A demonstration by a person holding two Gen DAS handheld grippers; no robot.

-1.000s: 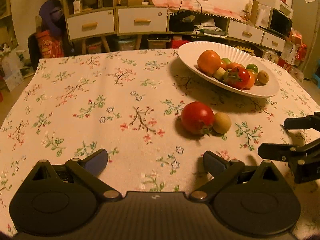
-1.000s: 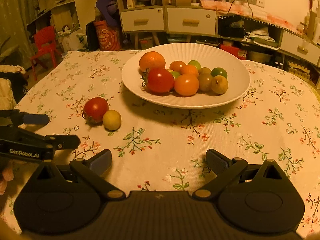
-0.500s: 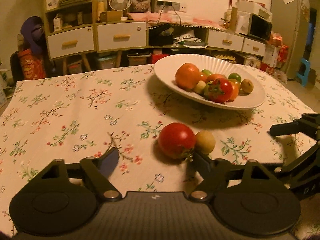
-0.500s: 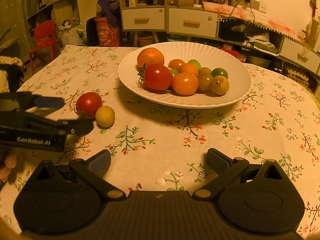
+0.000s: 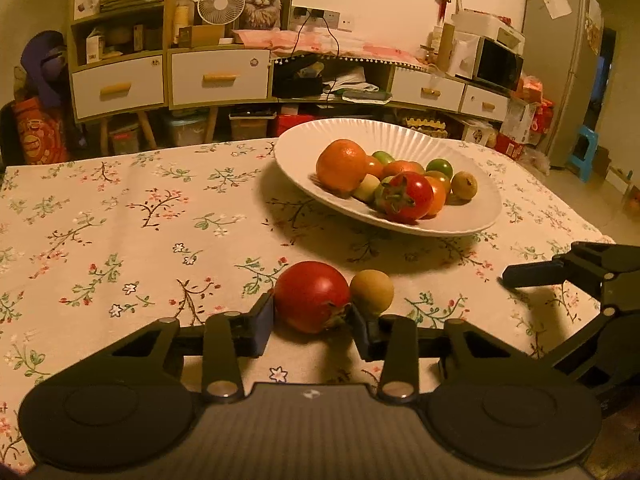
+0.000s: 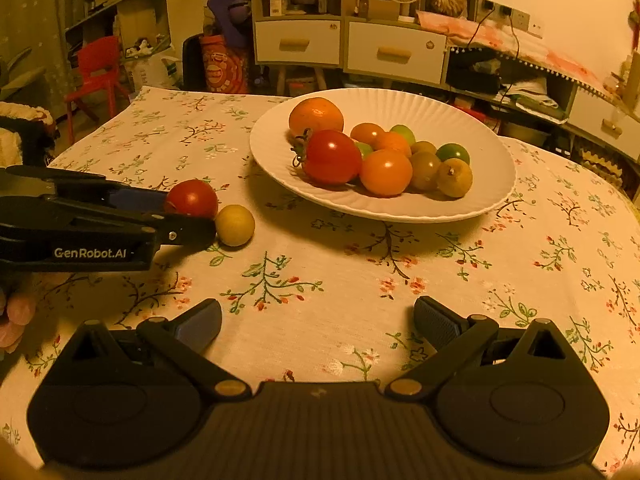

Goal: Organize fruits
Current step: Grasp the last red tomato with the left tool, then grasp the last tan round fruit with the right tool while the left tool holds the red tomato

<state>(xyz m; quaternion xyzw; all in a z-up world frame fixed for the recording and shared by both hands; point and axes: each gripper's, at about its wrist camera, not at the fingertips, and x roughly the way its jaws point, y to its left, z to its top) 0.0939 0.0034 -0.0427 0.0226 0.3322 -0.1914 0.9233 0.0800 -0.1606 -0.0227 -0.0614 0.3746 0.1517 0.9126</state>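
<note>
Between the left tongs' (image 5: 310, 322) pads sits a red tomato (image 5: 311, 296) on the floral cloth (image 5: 160, 220); the jaws have just been closing and now pinch it, a yellow fruit (image 5: 372, 292) touching its side. "GenRobot.AI" shows on that tool. Right tongs (image 6: 318, 322) hang spread over bare cloth. Behind, a white plate (image 6: 460, 120) holds more fruit.

Two wrist fisheyes, low over the table, angled downward.
Left view: close behind left gripper (image 5: 310, 322), facing red tomato (image 5: 311, 296). Right view: behind right gripper (image 6: 318, 320), farther back. Both show white plate (image 5: 472, 224).
</note>
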